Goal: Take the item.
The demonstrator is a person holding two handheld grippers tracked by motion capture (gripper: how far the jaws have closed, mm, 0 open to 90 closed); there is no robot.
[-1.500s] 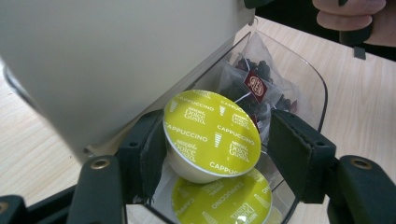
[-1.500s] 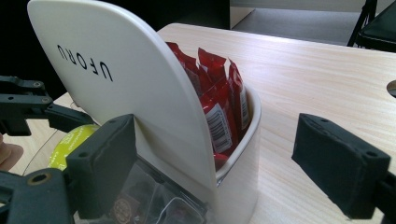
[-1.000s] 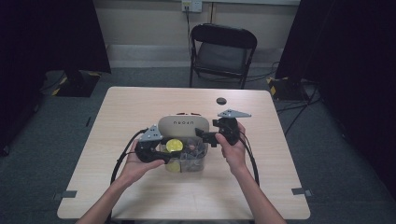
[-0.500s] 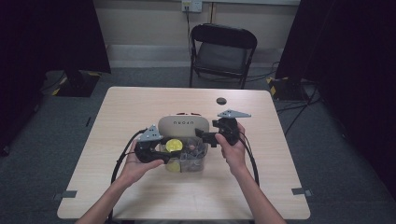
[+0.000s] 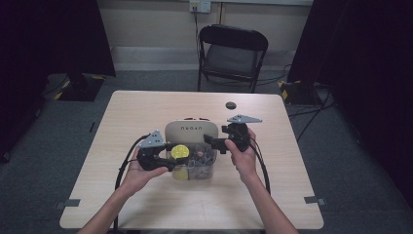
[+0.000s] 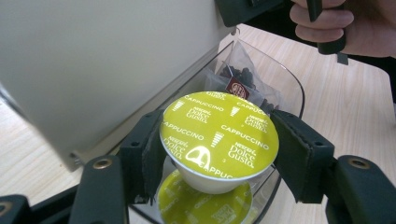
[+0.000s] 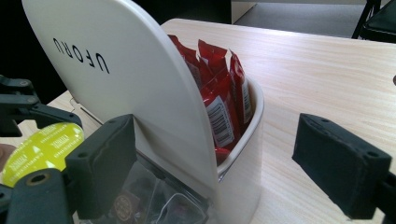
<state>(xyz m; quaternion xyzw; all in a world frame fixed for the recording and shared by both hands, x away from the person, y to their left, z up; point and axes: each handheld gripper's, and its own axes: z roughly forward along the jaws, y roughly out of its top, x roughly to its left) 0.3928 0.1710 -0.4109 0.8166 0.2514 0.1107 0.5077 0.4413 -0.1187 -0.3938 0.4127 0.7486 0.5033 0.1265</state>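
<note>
My left gripper is shut on a yellow-green Dolce Gusto cappuccino capsule, held upright just above the clear front bin of a white organiser. A second capsule lies in the bin below it, beside several tea bags. In the high view the held capsule sits at the bin's left end. My right gripper is open, its jaws straddling the organiser's right side without touching it. The upright panel marked UFORU stands in front of red sachets in the rear compartment.
A small black round object lies on the wooden table behind the organiser. A black folding chair stands beyond the far edge. Cables trail from both grippers toward the near edge.
</note>
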